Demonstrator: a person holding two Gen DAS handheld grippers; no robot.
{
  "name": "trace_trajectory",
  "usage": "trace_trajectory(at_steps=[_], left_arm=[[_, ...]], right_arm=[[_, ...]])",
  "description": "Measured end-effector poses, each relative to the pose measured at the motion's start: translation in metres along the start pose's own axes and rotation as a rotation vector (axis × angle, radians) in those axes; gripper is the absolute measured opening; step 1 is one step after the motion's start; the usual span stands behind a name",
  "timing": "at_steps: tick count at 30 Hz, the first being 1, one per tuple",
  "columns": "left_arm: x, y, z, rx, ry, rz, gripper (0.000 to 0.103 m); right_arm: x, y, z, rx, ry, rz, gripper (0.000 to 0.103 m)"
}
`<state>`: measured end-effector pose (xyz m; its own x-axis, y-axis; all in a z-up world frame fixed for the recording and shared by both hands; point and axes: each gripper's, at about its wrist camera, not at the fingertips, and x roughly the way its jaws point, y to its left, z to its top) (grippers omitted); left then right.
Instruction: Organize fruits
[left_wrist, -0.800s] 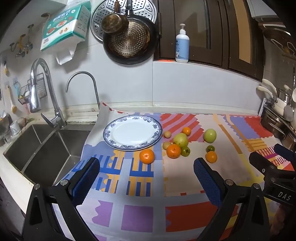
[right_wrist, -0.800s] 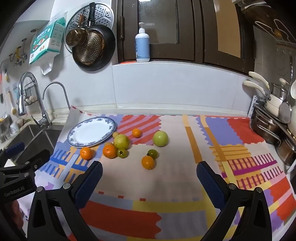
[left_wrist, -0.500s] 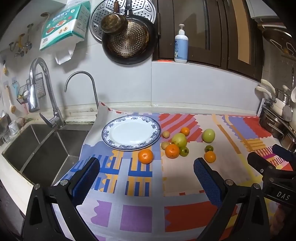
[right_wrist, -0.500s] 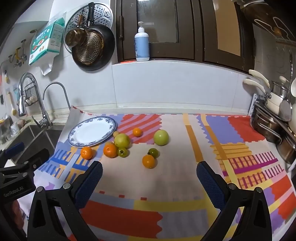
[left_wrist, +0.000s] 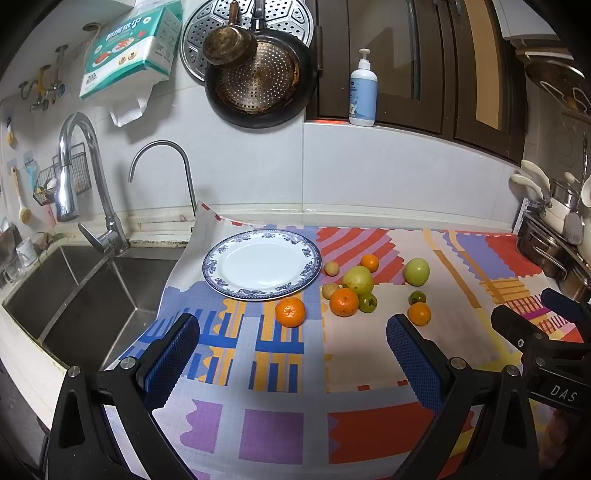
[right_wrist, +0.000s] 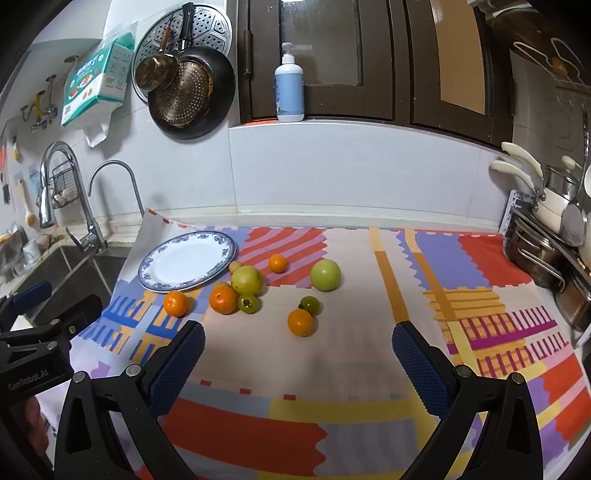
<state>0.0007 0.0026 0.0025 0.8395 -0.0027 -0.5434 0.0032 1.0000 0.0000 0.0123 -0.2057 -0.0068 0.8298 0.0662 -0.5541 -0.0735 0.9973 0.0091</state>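
**Fruit loose beside a bare plate, both grippers wide open**

Left of centre in the left wrist view, the blue-rimmed plate (left_wrist: 261, 264) sits on the patterned surface (left_wrist: 273, 435). An orange (left_wrist: 290, 312) lies just below its rim. Right of it the fruits (left_wrist: 354, 286) cluster, a green apple (left_wrist: 416, 271) apart. The left gripper (left_wrist: 291, 354) and right gripper (right_wrist: 297, 363) hold nothing, jaws spread wide.

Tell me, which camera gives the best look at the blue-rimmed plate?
The left wrist view: the plate sits near the middle, large, whole rim and bare white centre showing. The right wrist view has the plate off to the left, smaller and more slanted, though unblocked.
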Motion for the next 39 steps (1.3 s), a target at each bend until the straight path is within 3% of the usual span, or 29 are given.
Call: trace_trajectory(at_steps=[39], left_arm=[[0.0027, 0.0035, -0.0014, -0.01, -0.006, -0.002, 0.103]], right_arm=[[0.0022, 0.0049, 0.0005, -0.009, 0.0, 0.002, 0.102]])
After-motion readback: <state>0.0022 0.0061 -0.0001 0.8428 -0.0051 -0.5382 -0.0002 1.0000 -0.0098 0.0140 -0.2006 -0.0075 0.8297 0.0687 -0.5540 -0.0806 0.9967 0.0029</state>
